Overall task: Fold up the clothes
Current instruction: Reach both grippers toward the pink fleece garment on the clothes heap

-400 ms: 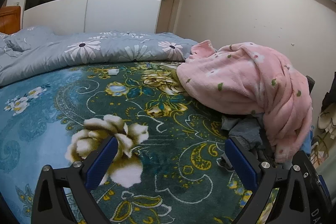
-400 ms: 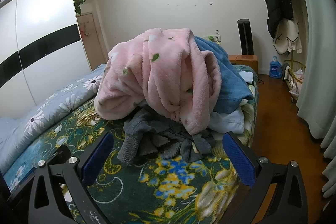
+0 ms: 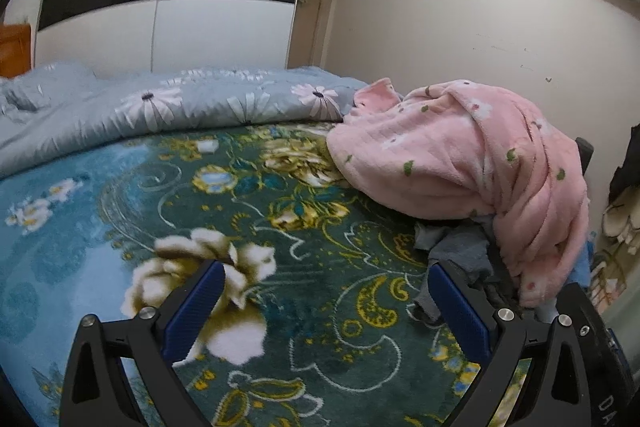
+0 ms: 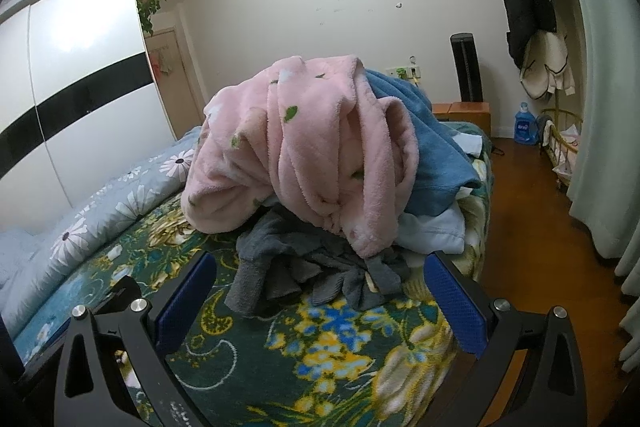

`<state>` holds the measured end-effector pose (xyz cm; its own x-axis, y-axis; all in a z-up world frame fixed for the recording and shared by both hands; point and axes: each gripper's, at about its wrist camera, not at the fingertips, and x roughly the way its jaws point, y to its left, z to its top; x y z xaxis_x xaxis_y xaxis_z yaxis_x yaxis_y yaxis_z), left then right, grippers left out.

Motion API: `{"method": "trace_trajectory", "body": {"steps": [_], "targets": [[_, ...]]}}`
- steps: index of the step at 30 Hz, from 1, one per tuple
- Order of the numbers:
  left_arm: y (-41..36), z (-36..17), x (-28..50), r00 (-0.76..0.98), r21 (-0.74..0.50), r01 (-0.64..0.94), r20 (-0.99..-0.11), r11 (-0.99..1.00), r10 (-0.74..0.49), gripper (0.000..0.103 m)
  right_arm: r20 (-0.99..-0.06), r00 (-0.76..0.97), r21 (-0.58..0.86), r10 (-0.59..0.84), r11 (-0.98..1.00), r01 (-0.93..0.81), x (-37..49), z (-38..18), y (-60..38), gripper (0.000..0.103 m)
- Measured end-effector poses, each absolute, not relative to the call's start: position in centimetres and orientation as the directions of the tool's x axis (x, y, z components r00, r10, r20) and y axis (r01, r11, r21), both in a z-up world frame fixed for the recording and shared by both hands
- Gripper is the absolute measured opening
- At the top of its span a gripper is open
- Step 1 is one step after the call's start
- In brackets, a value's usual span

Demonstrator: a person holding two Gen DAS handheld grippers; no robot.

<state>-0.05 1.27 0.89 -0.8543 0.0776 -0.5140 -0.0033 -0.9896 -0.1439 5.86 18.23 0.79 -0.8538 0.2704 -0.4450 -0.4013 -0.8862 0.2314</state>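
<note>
Basically nothing folded yet. Clothes sit in one heap at the foot-end corner of the bed (image 3: 100,203), on the side near the wall and floor. On top, a pink fleece garment (image 4: 304,147), bunched and draped over the rest. Under it, a blue fleece piece (image 4: 436,155) on the floor-side edge, a pale blue/white item (image 4: 436,227) below that, and a crumpled grey garment (image 4: 304,267) spilling toward the cameras. No flat stack, no neat piece visible anywhere on the green floral blanket (image 3: 320,287); the middle of the bed is bare blanket. Grey daisy quilt (image 3: 180,103) is bunched along the far edge by the wardrobe.

Left gripper (image 3: 324,291): jaws spread wide, nothing between them, over the open blanket with the heap off to its right. Right gripper (image 4: 320,287): jaws spread wide, empty, aimed at the heap, grey garment just ahead between the pads but not touched.

Judgement: task at its start. Left to do: pull one garment out, spread it flat, fold, repeat for all.
</note>
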Motion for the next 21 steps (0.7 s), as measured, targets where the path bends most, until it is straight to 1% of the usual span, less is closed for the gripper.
{"method": "trace_trajectory", "body": {"steps": [5,7,11,18,21], "targets": [[1.4,1.3,0.3,-0.868,-0.096,0.009,-0.494,-0.995,0.040,0.103,-0.422,-0.868,0.249,0.261,-0.887,-0.388,5.7,1.1,18.2,0.103],[1.3,1.4,0.1,-0.863,-0.092,0.009,-0.504,-0.996,0.039,0.103,-0.402,-0.876,0.240,0.267,-0.893,-0.382,5.9,1.0,17.8,0.103],[1.0,1.3,0.0,-0.853,-0.084,0.016,-0.520,-0.996,0.030,0.103,-0.396,-0.882,0.255,0.255,-0.892,-0.372,6.1,1.0,17.9,0.103],[0.7,1.7,0.4,-0.878,-0.050,0.008,-0.478,-0.999,0.017,0.103,-0.370,-0.892,0.233,0.259,-0.904,-0.359,6.1,1.2,17.3,0.103],[0.7,1.9,0.4,-0.877,-0.055,-0.013,-0.478,-0.998,0.037,0.103,-0.363,-0.899,0.250,0.246,-0.903,-0.348,6.2,1.2,17.5,0.103]]}}
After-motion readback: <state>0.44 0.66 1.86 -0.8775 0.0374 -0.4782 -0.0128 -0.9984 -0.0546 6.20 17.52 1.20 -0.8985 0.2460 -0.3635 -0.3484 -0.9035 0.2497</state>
